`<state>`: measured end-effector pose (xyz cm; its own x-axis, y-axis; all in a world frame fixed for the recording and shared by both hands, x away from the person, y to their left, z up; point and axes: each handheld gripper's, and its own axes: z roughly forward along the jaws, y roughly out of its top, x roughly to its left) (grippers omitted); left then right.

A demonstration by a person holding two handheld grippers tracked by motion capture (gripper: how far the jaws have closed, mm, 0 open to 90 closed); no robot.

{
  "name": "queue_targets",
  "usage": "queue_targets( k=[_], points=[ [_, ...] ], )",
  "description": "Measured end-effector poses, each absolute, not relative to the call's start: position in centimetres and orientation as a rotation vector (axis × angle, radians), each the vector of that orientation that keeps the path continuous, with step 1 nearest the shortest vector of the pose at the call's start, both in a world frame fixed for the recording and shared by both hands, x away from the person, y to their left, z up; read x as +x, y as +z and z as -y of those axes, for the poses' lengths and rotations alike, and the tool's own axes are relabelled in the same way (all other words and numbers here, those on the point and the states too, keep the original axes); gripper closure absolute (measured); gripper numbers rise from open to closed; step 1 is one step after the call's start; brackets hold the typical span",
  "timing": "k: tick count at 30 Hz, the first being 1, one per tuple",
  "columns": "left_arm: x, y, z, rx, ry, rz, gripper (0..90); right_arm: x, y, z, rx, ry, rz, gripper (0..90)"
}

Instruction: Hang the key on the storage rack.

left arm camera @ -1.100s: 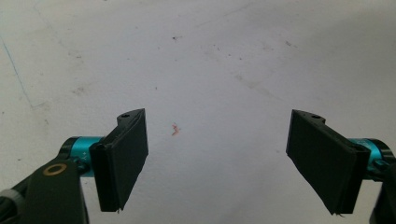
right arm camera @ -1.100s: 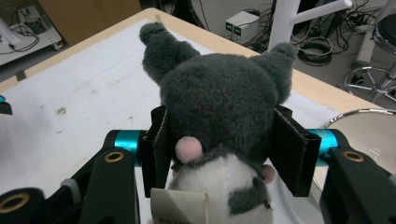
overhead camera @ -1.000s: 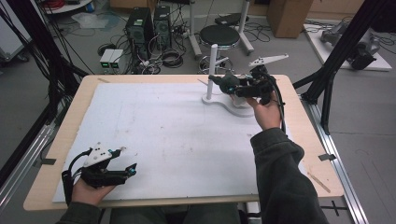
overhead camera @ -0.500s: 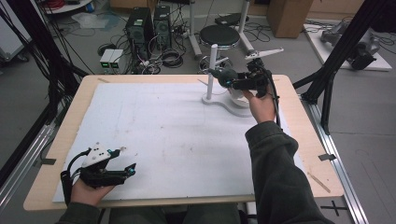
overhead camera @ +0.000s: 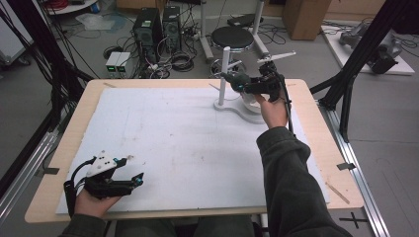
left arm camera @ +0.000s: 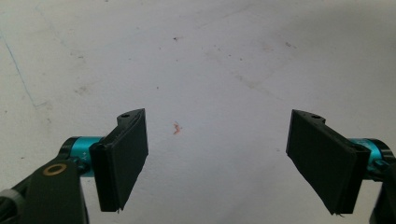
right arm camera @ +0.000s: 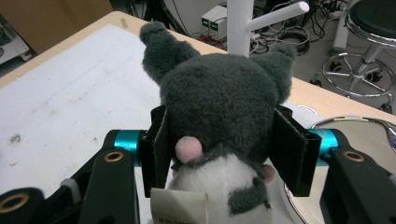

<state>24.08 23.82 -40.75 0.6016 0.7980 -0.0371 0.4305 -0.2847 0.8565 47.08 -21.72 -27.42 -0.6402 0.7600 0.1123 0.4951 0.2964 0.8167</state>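
Right gripper: carried, with its clamped dark grey plush toy, from near the table's right edge toward the white peg stand.
Plush toy: now just beside the post.

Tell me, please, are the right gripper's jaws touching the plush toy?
Touching. In the right gripper view, both black jaws of the right gripper press into the sides of the grey plush toy, with its fur bulging around them.

The high view looks forward and down over my table; my left gripper view faces its white mat from close range; my right gripper view looks level across the far edge, sharing the white stand.
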Motion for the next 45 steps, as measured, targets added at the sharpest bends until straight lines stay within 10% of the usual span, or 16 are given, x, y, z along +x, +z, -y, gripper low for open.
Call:
queue_targets(
  k=[45],
  points=[
    [23.9, -40.6, -23.9, 1.914, 0.513, -0.982, 21.2, 47.1, -28.5, 21.1, 1.157, 1.158, -2.331, 44.0]
  ],
)
